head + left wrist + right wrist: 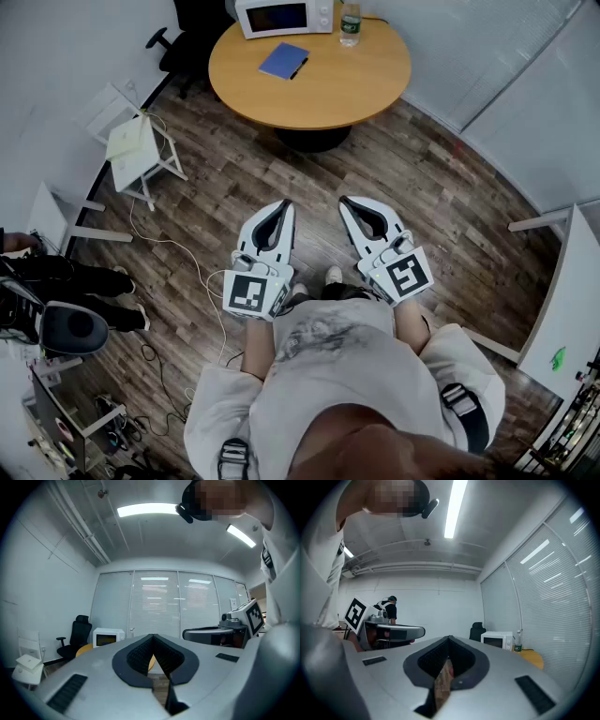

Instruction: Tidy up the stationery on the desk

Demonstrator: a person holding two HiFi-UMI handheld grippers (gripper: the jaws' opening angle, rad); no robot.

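A round wooden desk point(356, 84) stands ahead of me across the floor. On it lie a blue notebook point(282, 60) and a black pen point(299, 67) at its right edge. My left gripper point(282, 205) and right gripper point(344, 202) are held side by side in front of my body, well short of the desk, both shut with nothing between the jaws. In the left gripper view the tips point(152, 636) meet, and the right gripper point(220, 632) shows beside it. The right gripper view shows its tips point(449, 638) closed and the left gripper point(389, 631) at the left.
A white microwave point(284, 16) and a green-labelled bottle point(350, 22) stand at the desk's far edge. A black office chair point(187, 42) is at the back left, white stools point(139, 150) at the left, cables on the floor, and a person's legs point(75, 281) at the far left.
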